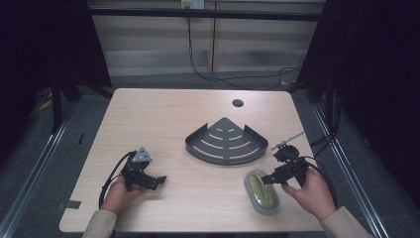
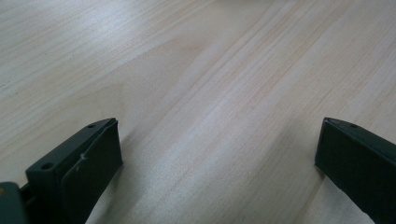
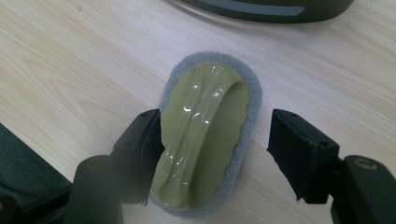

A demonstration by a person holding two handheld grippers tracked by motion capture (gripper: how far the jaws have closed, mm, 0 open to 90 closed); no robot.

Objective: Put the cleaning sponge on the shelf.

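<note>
At the near edge of the desk [image 1: 163,109], the right gripper [image 3: 212,149] hangs over a scrubbing pad [image 3: 205,135] with an olive plastic grip and grey sponge rim, lying flat near the right front corner. Its jaws stand wide astride the pad: one is at the grip's side, contact unclear, and the other is clear of it. The left gripper [image 2: 217,154] rests at the left front, jaws wide over bare wood. Beyond the pad sits a dark corner shelf tray [image 1: 227,144], cut off in the right gripper view. A round cable hole [image 1: 237,103] lies farther back.
</note>
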